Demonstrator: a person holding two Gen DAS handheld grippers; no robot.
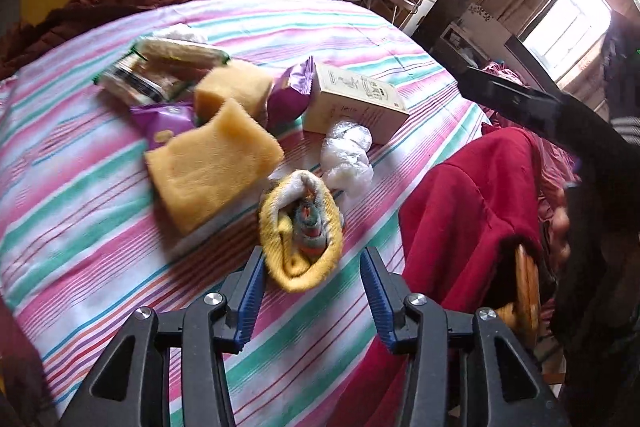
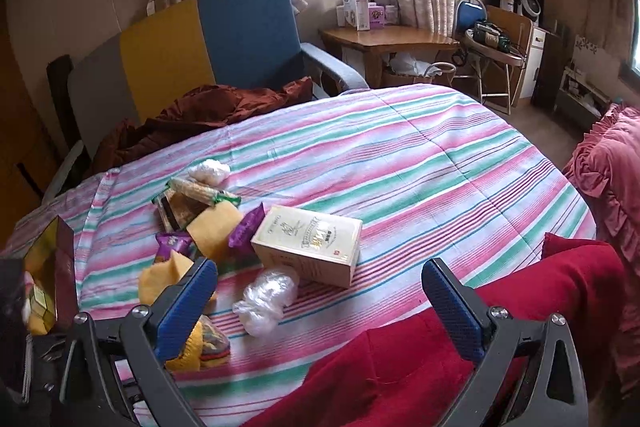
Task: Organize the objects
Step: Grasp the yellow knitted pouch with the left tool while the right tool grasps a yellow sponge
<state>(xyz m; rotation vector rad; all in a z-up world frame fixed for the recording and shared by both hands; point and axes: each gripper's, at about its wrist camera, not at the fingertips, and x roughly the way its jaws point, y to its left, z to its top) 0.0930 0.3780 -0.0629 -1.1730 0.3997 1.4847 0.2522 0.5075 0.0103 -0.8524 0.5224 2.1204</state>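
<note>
Clearly the left gripper (image 1: 312,267) gapes empty before the sock bundle (image 1: 301,227). Soft and light, it should squash; grip its middle. Right gripper (image 2: 320,291) wide, empty.

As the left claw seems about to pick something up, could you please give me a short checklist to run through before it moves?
1. Left claw open: ok, both pads apart.
2. Target lined up: ok, the yellow rolled sock bundle sits just ahead, its near end between the tips.
3. Bundle free of neighbours: cannot tell, the crumpled plastic bag looks very close to its far end.
4. Yellow sponge clear of the left pad: ok, it lies off to the side.
5. Right claw out of the way: ok, open and holding nothing.
6. Red cloth clear of the path: ok, it lies beside the claw.
</note>
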